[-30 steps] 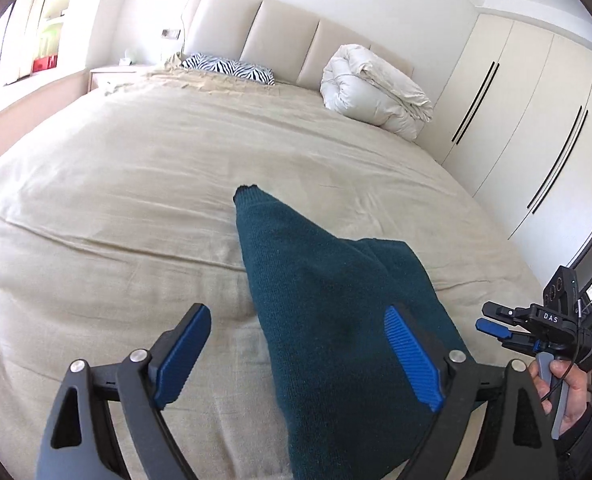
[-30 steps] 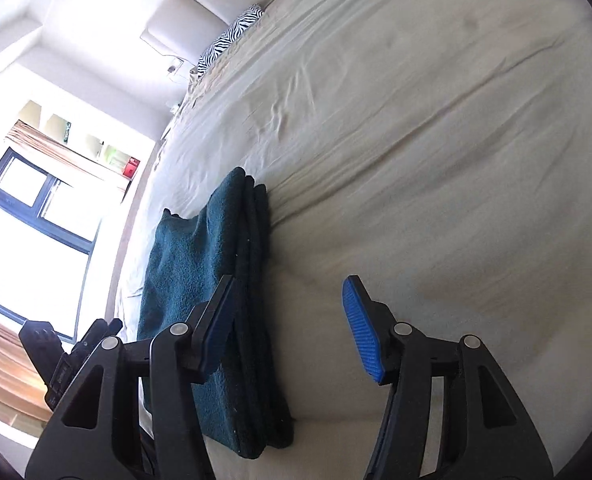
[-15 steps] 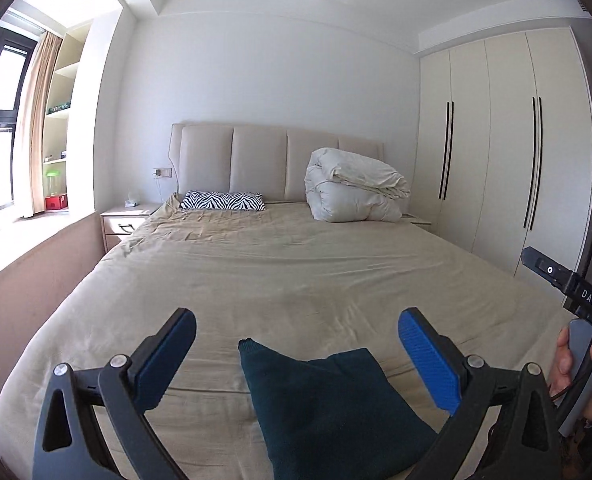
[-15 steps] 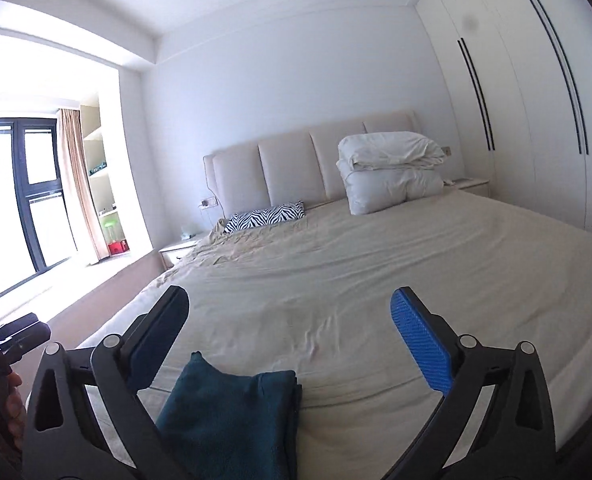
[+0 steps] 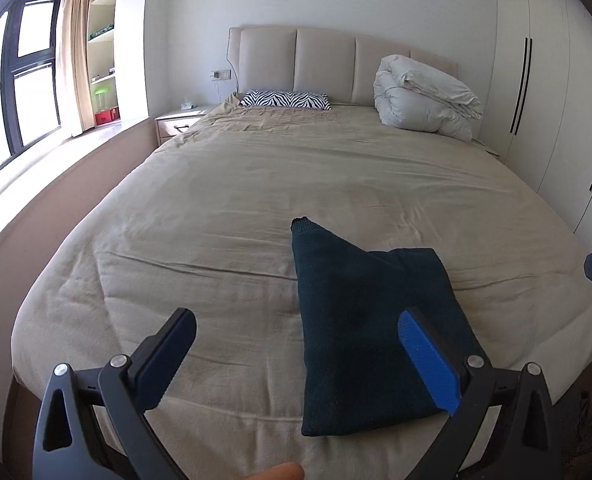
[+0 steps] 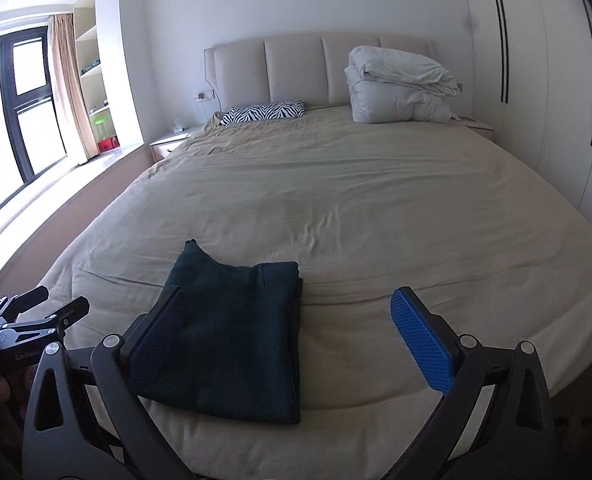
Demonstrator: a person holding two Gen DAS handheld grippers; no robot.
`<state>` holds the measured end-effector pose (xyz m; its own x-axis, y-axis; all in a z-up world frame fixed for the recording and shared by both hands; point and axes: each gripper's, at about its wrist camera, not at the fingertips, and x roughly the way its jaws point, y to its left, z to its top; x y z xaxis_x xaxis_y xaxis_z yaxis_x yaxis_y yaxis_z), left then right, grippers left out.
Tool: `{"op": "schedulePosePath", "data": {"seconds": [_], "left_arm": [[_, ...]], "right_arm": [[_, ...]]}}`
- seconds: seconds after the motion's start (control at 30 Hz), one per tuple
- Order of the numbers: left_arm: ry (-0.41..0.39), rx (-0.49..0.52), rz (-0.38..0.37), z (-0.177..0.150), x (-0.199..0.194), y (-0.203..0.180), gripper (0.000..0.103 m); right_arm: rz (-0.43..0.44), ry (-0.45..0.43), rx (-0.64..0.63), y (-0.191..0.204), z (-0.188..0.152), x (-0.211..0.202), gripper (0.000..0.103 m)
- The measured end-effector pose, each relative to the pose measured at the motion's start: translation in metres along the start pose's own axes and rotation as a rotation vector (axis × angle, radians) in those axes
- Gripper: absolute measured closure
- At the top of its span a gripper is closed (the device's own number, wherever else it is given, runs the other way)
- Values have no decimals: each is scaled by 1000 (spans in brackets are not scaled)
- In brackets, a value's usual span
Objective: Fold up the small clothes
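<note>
Nearby: folded teal garment on bed; duvet, zebra pillow far.

The folded garment is dark teal knitted cloth, matt and slightly fuzzy, on a beige bedsheet of creased woven cloth. Both grippers' pads are ribbed blue, rubbery-looking, on matt black plastic arms with small metal rivets. The far headboard looks smooth and padded; the wardrobe at right is smooth, faintly glossy white.

Both wrist views set near the foot of the bed, angled slightly down toward the headboard; left view placed further left; shared: folded teal garment, wardrobe
</note>
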<state>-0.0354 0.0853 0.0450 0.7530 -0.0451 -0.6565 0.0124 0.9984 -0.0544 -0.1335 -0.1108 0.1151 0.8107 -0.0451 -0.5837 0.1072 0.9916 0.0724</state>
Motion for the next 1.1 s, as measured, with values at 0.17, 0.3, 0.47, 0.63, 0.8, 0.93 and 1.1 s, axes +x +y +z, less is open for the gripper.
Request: {"op": "schedulePosePath", "data": {"seconds": [0.17, 0.3, 0.47, 0.63, 0.8, 0.93, 1.1], "left_arm": [[93, 2, 43, -21, 25, -4, 0], [128, -6, 30, -28, 34, -5, 0], [155, 12, 27, -34, 41, -10, 0], [158, 21, 28, -37, 43, -12, 0], [158, 19, 35, -38, 45, -10, 0], [155, 21, 39, -39, 46, -9, 0], [154, 21, 38, -39, 47, -9, 0]], "right_arm": [[3, 139, 63, -1, -29, 35, 0], [-28, 210, 37, 3, -51, 60, 0], [-21, 249, 23, 7, -68, 76, 0], [-25, 252, 1, 11, -70, 77, 0], [-22, 253, -2, 10, -66, 75, 0], [-23, 255, -1, 11, -65, 76, 0], [-21, 261, -3, 10, -64, 77, 0]]}}
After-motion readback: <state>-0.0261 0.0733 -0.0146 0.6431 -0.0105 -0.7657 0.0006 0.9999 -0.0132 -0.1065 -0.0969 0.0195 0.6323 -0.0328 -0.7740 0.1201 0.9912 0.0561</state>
